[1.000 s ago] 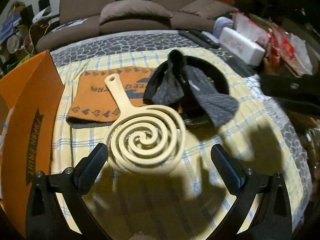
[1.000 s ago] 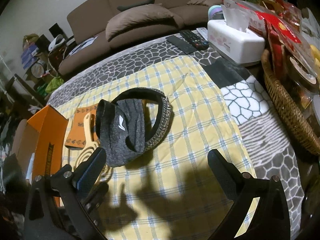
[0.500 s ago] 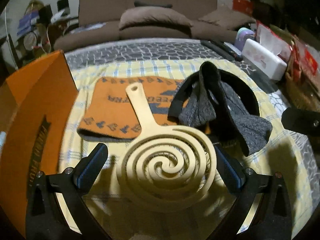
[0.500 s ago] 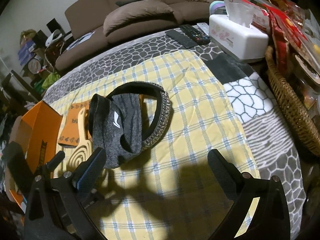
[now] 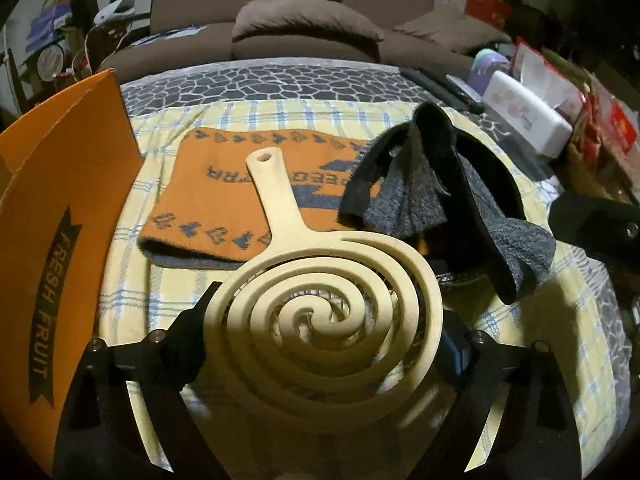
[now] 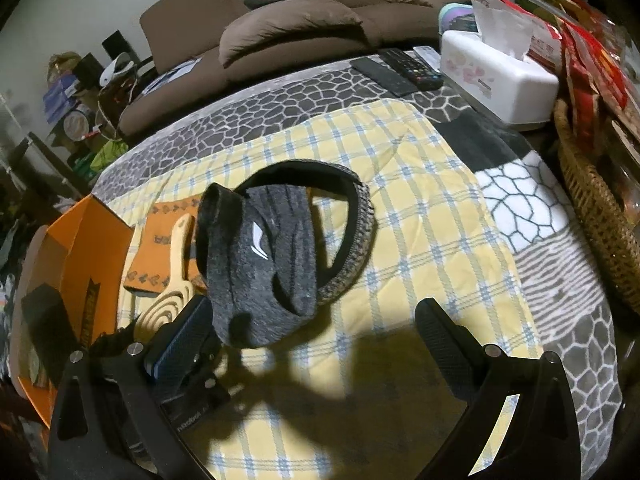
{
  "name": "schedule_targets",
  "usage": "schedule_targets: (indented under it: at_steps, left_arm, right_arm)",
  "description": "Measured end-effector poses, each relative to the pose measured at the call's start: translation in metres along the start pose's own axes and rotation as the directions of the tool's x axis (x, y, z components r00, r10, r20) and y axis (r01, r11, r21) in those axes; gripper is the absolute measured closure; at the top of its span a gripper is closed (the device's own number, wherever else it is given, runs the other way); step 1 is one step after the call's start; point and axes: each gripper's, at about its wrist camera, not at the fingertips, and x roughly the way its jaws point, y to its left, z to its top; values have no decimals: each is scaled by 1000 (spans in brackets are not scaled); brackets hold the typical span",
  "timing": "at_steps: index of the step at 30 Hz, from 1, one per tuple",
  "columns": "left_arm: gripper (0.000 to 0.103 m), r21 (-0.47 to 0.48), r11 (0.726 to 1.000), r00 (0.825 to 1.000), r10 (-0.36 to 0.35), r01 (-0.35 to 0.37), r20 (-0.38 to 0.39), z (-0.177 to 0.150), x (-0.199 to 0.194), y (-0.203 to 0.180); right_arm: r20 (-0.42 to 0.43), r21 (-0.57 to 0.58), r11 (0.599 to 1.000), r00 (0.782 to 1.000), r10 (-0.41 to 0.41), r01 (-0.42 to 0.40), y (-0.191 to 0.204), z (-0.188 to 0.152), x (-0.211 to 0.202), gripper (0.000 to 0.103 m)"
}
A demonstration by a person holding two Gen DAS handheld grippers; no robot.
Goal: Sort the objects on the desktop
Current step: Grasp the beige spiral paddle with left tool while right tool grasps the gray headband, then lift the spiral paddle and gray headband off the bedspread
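A cream spiral trivet with a handle [image 5: 320,312] lies on the yellow plaid cloth, its handle over an orange knitted cloth [image 5: 224,196]. My left gripper [image 5: 324,340] has its fingers against both sides of the spiral disc. A grey cap [image 6: 260,256] lies to the right, over a dark headband [image 6: 356,220]. My right gripper [image 6: 316,344] is open and empty, hovering just in front of the cap. The trivet also shows in the right wrist view [image 6: 168,300].
An orange "FRESH FRUIT" cardboard box [image 5: 52,220] stands open at the left. A white tissue box [image 6: 496,76], remote controls [image 6: 400,68] and a wicker basket [image 6: 600,216] are at the right. A brown sofa [image 5: 296,32] is behind.
My left gripper has moved forward onto the spiral trivet and closed its fingers against the disc. My right gripper has shifted slightly closer to the cap.
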Motion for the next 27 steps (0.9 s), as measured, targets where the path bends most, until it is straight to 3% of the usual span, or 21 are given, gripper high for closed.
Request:
schedule_targets:
  at_steps: [8,10,12,17,21,27]
  left_arm:
    - [14,-10,999,998,-32,33,56,-1,-35,16]
    - [14,-11,999,997,-41,42,67,0,-44,17]
    - [14,-4,999,996,-48,48,73,1,-50,16]
    - [14,1,997,993,-72,73,88,5,-61,15]
    - [15,-9,997,992,-81,82,101,11,-69,19]
    - [15,-35,992,983,-115,121,146,28,-102,35]
  right_arm:
    - [8,-43,999,1000,21,-21,25,2,13,1]
    - [-2,-55,998,1000,6,-7,31,0,19,7]
    - [-15,-70,998,1000,-1,0,35,-3,27,24]
    - [-25,-87,996,1000,-18,16,34,-9,35,86]
    - [23,-54,999,1000,-4,5,26,-6,23,88]
    - [108,17,989,984,141,-144,19,7,-11,89]
